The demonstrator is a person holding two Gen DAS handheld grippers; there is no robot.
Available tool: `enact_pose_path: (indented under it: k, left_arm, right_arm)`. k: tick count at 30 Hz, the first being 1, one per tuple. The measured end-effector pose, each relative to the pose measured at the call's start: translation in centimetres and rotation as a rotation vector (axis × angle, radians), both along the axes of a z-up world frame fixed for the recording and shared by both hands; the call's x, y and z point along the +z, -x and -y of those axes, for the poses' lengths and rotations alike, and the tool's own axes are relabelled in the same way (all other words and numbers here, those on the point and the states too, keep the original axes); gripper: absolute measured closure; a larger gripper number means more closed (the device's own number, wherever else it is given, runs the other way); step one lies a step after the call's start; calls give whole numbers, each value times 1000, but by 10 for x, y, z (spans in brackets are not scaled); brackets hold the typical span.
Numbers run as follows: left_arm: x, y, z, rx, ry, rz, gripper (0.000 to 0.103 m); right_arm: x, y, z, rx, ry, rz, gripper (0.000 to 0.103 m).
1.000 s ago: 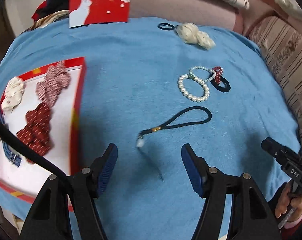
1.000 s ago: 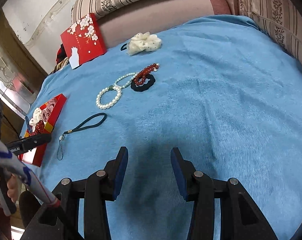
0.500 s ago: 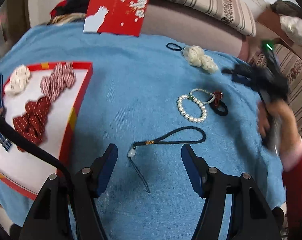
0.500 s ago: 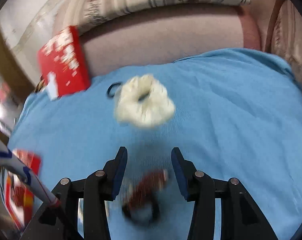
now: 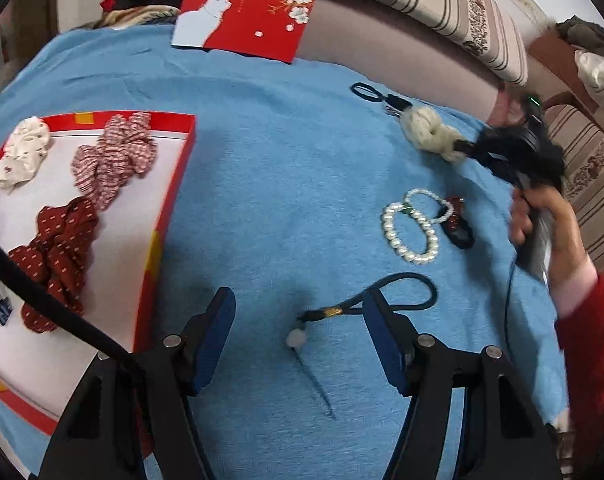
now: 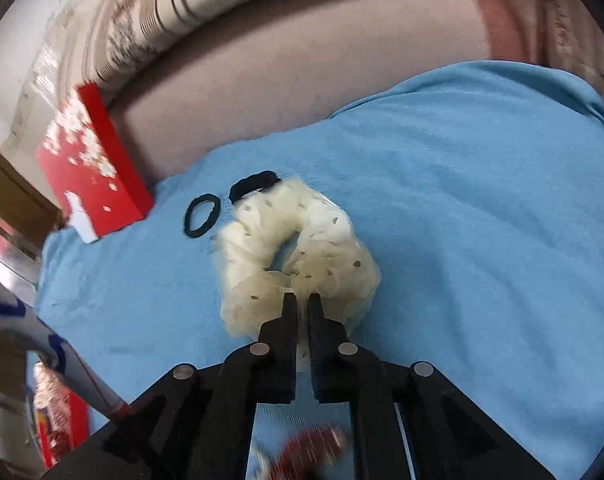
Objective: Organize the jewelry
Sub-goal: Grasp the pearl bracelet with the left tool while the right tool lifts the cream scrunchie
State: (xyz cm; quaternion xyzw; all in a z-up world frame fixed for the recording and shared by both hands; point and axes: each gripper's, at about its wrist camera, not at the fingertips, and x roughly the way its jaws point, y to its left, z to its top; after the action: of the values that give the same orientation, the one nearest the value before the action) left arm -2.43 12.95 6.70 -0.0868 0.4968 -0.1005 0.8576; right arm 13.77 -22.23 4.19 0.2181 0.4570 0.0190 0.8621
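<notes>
— Fingers on the right gripper [image 6: 300, 300] are pinched tight on the cream scrunchie's [image 6: 321, 240] near edge, at twelve o'clock on the blue blanket [image 6: 481, 200].

— Left gripper [image 5: 298, 332]?

— Half open, empty, straddling the black cord charm [image 5: 397, 304], probably lining up a grab for the red tray [image 5: 174, 184].

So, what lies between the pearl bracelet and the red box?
In the left wrist view, only bare blue cloth lies between the pearl bracelet and the red box.
</notes>
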Motion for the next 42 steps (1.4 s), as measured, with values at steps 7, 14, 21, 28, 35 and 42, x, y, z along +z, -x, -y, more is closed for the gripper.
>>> enact_pose_path:
  k: [7, 14, 21, 28, 35, 42]
  left_arm:
    - [15, -28, 32, -92, -60, 34, 36]
    - [-23, -83, 69, -164, -11, -104, 36]
    - [-41, -106, 98, -186, -27, -137, 36]
    - [-51, -100, 142, -258, -252, -72, 36]
    - [-41, -90, 151, -265, -289, -24, 94]
    - [-3, -66, 142, -270, -190, 31, 94]
  right_arm:
    - [20, 119, 40, -52, -31, 38, 97]
    - [-4, 196, 36, -116, -81, 34, 94]
    - [9, 201, 28, -119, 67, 166, 61]
    - [5, 195, 47, -171, 51, 146, 61]
    - [1, 194, 52, -197, 59, 138, 56]
    - [4, 197, 58, -238, 56, 173, 38]
